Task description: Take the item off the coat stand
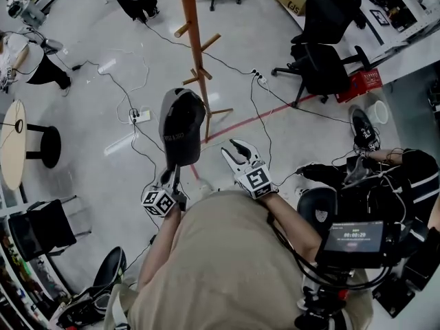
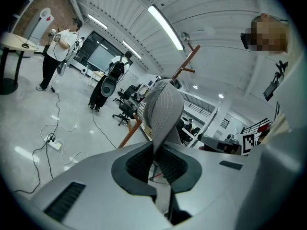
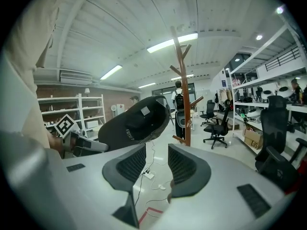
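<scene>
A dark baseball cap (image 1: 181, 126) hangs in the air in front of the wooden coat stand (image 1: 194, 40), clear of its pegs. My left gripper (image 1: 172, 177) is shut on the cap's brim, holding it from below. In the left gripper view the cap's grey brim (image 2: 163, 110) runs up from between the jaws, with the coat stand (image 2: 177, 75) behind it. My right gripper (image 1: 238, 152) stands open beside the cap, to its right, holding nothing. In the right gripper view the cap (image 3: 136, 121) sits left of the jaws and the coat stand (image 3: 181, 83) rises beyond.
Cables and a power strip (image 1: 139, 115) lie on the floor round the stand's base. Black office chairs (image 1: 320, 43) stand at the right, a round table (image 1: 14, 143) and stool at the left. A person (image 1: 24, 57) stands far left. A camera rig (image 1: 357, 236) is at my right.
</scene>
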Motion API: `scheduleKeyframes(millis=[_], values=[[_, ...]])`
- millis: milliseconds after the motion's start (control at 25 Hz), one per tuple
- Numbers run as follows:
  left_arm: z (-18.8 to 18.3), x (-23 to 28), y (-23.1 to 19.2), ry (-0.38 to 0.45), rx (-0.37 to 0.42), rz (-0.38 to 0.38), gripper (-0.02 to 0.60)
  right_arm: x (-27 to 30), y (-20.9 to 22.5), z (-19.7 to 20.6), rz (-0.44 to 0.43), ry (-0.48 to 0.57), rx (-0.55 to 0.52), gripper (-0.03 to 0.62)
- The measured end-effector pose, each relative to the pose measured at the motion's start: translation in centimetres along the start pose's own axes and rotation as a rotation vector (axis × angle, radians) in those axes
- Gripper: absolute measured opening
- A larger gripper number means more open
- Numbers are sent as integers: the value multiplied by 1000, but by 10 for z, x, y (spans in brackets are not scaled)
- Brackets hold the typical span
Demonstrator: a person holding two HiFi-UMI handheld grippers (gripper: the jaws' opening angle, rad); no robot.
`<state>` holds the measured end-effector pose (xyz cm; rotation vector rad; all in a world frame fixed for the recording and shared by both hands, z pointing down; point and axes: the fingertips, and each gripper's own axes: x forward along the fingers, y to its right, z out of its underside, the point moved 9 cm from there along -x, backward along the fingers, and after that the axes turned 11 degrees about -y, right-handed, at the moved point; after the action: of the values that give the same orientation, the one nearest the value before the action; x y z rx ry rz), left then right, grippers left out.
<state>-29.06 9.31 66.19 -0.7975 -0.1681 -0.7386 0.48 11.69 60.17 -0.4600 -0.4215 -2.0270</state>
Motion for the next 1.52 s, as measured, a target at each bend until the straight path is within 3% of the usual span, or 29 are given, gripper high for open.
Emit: scheduleKeyframes(millis=[440, 520, 600, 680, 1280, 1520], values=[[-1, 6, -4, -9, -47, -17, 32, 8, 5, -3, -24, -18, -10, 130], [-1, 7, -4, -11, -48, -17, 32, 9, 4, -2, -12, -50, -55, 129], [-2, 7, -4, -15, -50, -15, 32, 9, 0, -1, 6, -93, -138, 75], [-4, 8, -6, -20, -49, -13, 32, 12, -4, -1, 6, -107, -165, 64], [-16, 18, -3, -13, -46, -1, 32, 7, 10, -20, 33, -61, -151, 63], [-17, 13, 23, 37, -136, 5, 32, -57, 53, -34, 124, 37, -73, 63]])
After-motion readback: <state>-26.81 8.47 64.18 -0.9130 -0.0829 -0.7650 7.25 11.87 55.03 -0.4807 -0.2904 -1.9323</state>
